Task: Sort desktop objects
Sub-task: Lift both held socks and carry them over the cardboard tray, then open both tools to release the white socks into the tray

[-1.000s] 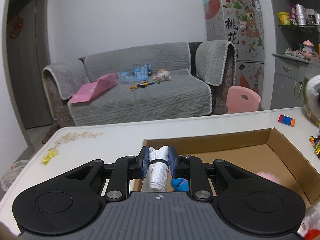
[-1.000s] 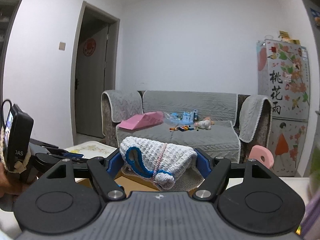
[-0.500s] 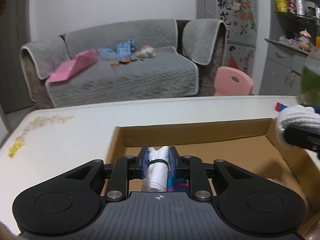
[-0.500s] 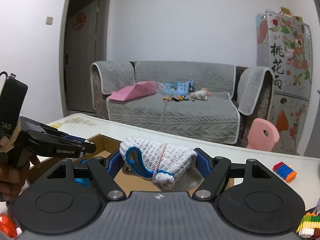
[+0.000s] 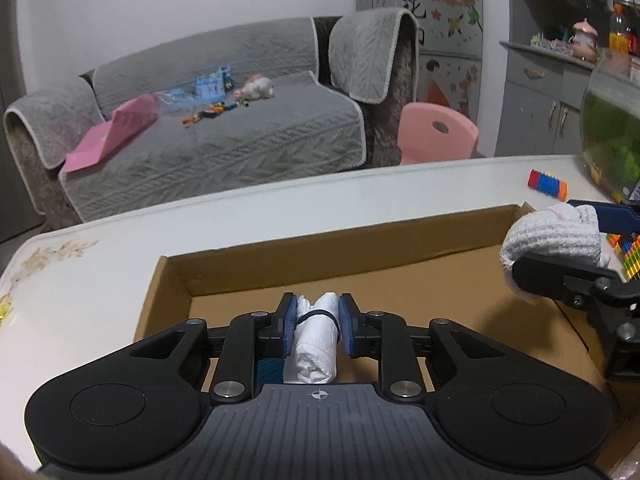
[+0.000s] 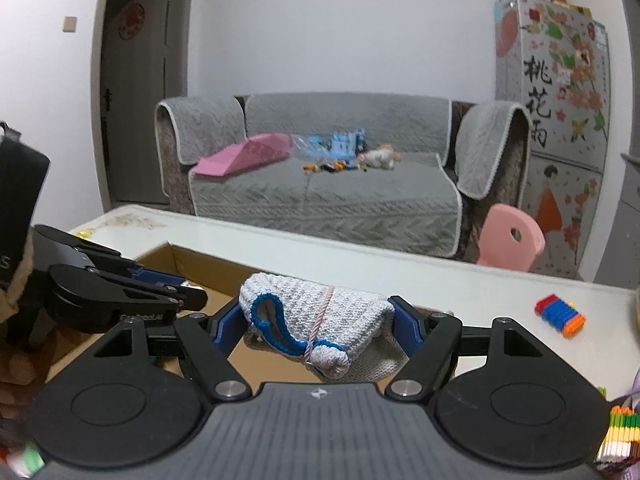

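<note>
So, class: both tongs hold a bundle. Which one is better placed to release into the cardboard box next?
Left. Its tongs hold the white roll over the cardboard box floor; the right tongs hold the knitted pouch nearer the rim.

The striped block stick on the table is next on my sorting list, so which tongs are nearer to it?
Right. The right tongs, shut on a knitted pouch, sit just left of the block stick. The left tongs, shut on a white roll, are farther left over the cardboard box.
</note>
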Tool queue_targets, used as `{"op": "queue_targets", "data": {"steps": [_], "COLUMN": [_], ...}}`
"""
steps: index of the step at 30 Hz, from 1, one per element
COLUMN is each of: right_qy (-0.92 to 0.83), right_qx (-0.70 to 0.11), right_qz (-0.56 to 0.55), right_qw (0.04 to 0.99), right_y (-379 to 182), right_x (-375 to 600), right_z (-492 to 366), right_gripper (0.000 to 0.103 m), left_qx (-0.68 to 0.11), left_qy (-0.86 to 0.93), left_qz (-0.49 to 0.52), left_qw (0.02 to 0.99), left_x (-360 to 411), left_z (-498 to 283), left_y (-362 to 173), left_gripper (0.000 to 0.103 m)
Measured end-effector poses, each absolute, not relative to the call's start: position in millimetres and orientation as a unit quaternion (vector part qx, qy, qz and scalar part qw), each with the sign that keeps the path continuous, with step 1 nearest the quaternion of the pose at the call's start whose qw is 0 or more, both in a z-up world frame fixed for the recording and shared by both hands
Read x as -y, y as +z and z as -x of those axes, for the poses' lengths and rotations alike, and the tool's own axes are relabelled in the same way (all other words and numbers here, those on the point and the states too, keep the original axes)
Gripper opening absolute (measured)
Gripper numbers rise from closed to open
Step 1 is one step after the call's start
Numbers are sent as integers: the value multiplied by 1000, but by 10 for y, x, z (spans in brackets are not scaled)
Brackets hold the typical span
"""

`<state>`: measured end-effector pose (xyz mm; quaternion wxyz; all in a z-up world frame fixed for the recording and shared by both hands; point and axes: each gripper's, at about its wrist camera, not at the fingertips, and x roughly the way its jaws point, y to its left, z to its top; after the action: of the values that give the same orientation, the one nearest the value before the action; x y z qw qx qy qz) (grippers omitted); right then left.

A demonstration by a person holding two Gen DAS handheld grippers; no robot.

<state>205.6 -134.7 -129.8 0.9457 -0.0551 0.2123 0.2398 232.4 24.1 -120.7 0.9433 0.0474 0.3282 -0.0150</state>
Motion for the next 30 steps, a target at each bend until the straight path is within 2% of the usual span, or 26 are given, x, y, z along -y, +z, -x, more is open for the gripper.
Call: {"op": "queue_targets", "data": {"steps": [13, 16, 18, 19, 20, 27, 30], "right_qy": [229, 226, 225, 224, 222, 213, 209], "right_qx": [-233, -238, -240, -241, -242, -245, -239], "right_qz": [58, 57, 57, 57, 57, 42, 40], "right_qw": [943, 943, 943, 943, 943, 945, 947], "right_y": [-1338, -1357, -1356, -1356, -1360, -1375, -1368], "right_x": [1344, 1341, 1336, 1335, 1336, 1385, 1401], "right_z": [-2098, -2118, -2126, -2127, -2130, -2161, -2157], "right_gripper": [71, 71, 72, 72, 72, 77, 87], "left_qx": [-360, -365, -365, -362, -354, -352, -349], "left_qy": [-18, -23, -25, -27, -26, -31, -33], "left_qz": [-55, -62, -68, -67, -66, -73, -69], "left_qw": [931, 929, 928, 929, 932, 932, 934], "left_x": [-139, -122, -99, -97, -89, -49, -51], "left_z": [-2396, -2399, -2391, -2384, -2371, -2352, -2344], "left_y": [-1311, -1323, -1326, -1318, -1306, -1294, -1271], "left_gripper": [32, 38, 54, 71, 83, 86, 86]}}
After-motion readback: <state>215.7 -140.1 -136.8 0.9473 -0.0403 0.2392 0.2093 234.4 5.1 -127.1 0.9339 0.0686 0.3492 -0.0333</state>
